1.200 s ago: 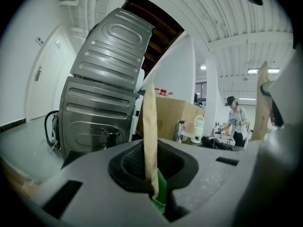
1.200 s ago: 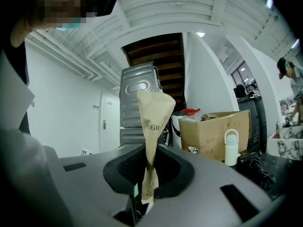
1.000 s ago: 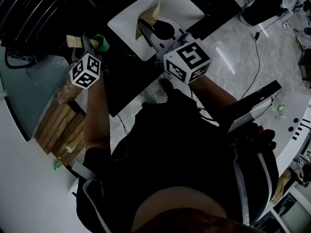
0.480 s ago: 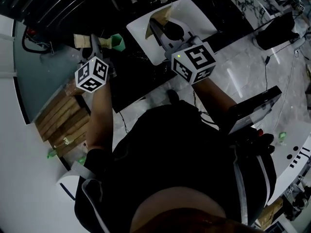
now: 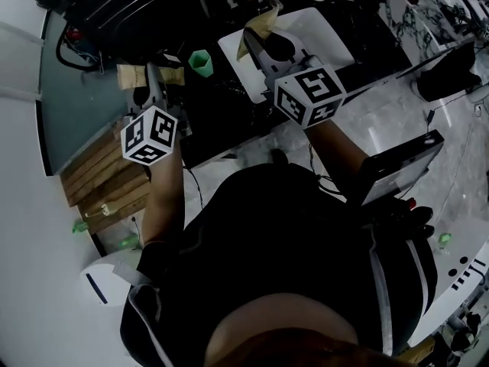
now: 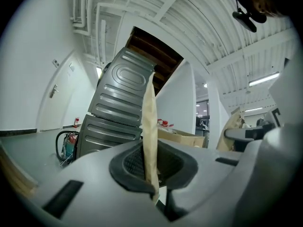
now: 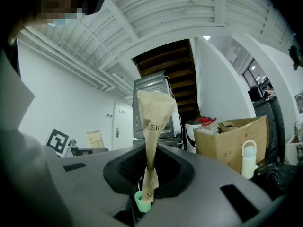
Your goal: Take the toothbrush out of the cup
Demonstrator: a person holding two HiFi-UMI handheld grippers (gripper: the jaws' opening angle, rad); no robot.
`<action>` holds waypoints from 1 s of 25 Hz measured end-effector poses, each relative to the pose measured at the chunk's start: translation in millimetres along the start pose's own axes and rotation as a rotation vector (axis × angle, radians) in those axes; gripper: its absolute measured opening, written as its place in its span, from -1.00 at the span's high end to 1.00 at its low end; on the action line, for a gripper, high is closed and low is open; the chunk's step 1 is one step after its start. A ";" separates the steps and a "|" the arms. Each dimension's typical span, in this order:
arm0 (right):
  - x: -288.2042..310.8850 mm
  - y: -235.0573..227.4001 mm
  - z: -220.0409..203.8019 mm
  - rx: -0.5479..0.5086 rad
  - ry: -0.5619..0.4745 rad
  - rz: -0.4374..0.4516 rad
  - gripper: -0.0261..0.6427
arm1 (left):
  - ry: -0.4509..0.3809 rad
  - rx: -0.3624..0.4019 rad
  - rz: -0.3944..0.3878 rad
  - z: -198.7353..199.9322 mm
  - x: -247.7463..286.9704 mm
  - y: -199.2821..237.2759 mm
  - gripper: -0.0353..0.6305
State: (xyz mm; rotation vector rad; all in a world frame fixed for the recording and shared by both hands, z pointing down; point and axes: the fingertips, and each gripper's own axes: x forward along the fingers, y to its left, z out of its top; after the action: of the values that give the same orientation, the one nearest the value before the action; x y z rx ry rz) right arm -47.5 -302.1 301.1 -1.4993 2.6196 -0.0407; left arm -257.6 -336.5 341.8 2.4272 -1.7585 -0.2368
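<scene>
Right gripper view: tan paper wrapper [image 7: 154, 112] carries dark capitals "IGH" across its middle, and the print is cut off at the wrapper's left edge. Smaller print on its lower end, too small to read. Head view: left cube [image 5: 149, 134] and right cube [image 5: 309, 95] bear only black-and-white square code markers.

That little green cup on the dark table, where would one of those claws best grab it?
Probably round its side wall, just under the rim, coming in level from the person's side. The green cup stands upright with its mouth up. Its round wall looks slim enough for two jaws to straddle, and its near side looks unblocked.
</scene>
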 end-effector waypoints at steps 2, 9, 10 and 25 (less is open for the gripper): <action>1.2 4.5 3.0 -0.001 -0.001 0.017 0.79 | -0.003 0.019 0.002 6.3 -13.5 -4.2 0.85; 3.4 22.5 2.3 -0.017 0.016 0.077 0.79 | 0.012 0.049 0.005 1.6 -55.4 -23.2 0.86; 3.7 23.6 0.8 -0.013 0.020 0.081 0.79 | 0.015 0.051 0.005 0.4 -58.9 -24.4 0.86; 2.4 32.6 -10.7 -0.010 0.040 0.114 0.79 | 0.026 0.059 0.000 -0.4 -68.7 -42.9 0.87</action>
State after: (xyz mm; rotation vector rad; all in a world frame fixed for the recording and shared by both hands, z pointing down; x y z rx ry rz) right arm -77.9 -288.0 308.7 -1.3640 2.7357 -0.0480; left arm -238.7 -257.9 336.9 2.4593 -1.7787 -0.1555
